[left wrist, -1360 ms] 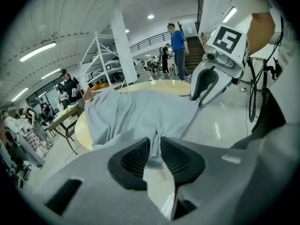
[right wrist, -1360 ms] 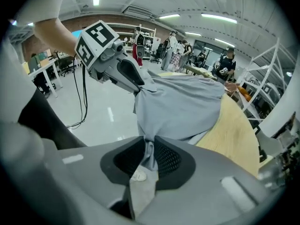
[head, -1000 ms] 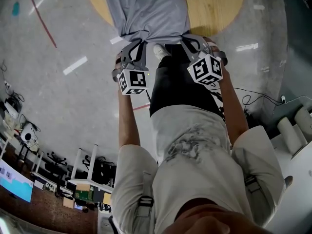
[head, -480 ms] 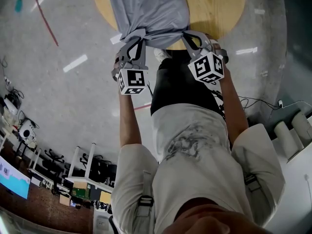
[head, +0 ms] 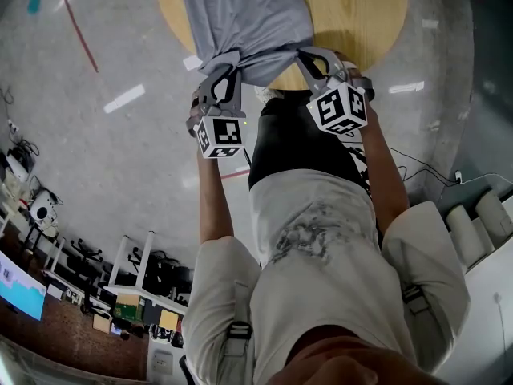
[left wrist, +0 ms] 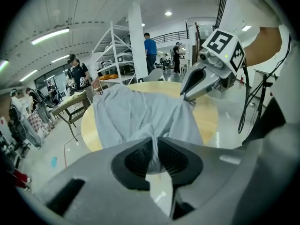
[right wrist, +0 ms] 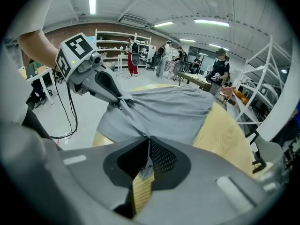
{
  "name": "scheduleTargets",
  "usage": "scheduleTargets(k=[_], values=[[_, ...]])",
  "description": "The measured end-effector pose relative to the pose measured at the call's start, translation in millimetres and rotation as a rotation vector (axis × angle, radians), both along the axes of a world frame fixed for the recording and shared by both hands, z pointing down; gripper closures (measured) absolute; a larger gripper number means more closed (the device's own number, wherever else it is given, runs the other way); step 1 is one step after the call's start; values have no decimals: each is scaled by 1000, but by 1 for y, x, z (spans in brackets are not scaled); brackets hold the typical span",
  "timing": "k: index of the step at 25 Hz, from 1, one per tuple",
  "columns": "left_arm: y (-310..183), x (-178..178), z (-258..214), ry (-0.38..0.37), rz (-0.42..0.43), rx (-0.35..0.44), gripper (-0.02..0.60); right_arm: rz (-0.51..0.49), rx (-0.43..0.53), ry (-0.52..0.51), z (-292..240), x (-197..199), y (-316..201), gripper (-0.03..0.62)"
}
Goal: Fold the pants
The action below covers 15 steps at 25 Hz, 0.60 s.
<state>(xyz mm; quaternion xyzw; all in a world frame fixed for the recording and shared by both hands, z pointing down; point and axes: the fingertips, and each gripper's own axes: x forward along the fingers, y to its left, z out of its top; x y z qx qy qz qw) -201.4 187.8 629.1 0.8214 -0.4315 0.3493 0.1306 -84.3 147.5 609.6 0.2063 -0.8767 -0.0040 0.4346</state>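
The left hand-held gripper [head: 230, 62] is pressed together on a bunched corner of the grey pants [head: 240, 14], just off the near edge of the round wooden surface [head: 353, 14]. The pants lie along the left half of that surface, running from its near edge away toward the far edge. The right hand-held gripper [head: 304, 54] is likewise clamped on the other near corner, a thin fold of cloth caught between its pads.

The step in hand looks like lifting the near end to carry it over the rest. To do it well, both pinches should stay firm and level with each other, held apart enough that the edge between them is taut and not sagging. The two should travel together toward the far edge, so the fold line falls straight across the cloth, and lay the end down flat before letting go.

The far end of the pants is cut off at the top of the head view. Whether the held end is the waistband or the cuffs cannot be told. The bunching at each pinch hides how many layers are caught.
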Motion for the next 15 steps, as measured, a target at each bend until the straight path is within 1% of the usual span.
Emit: scheduleTargets(k=[5, 6, 8, 10, 11, 13, 14, 15], values=[[13, 18, 13, 40, 29, -88, 364, -16, -11, -4, 2, -3, -6, 572], [15, 20, 16, 38, 34, -101, 337, -19, -12, -5, 2, -3, -7, 572], [18, 21, 20, 22, 38, -108, 314, -25, -13, -7, 3, -4, -8, 572], [19, 21, 21, 4, 36, -98, 326, -29, -13, -9, 3, -5, -8, 572], [18, 21, 21, -8, 32, -90, 362, -31, -14, -10, 3, -5, -9, 572], [16, 20, 20, -38, 21, -72, 502, -35, -17, -11, 3, -5, -9, 572], [16, 20, 20, -49, 19, -70, 530, -37, -19, -12, 3, -5, -8, 572], [16, 20, 20, -51, 18, -75, 538, -39, -20, -14, 3, -5, -8, 572]])
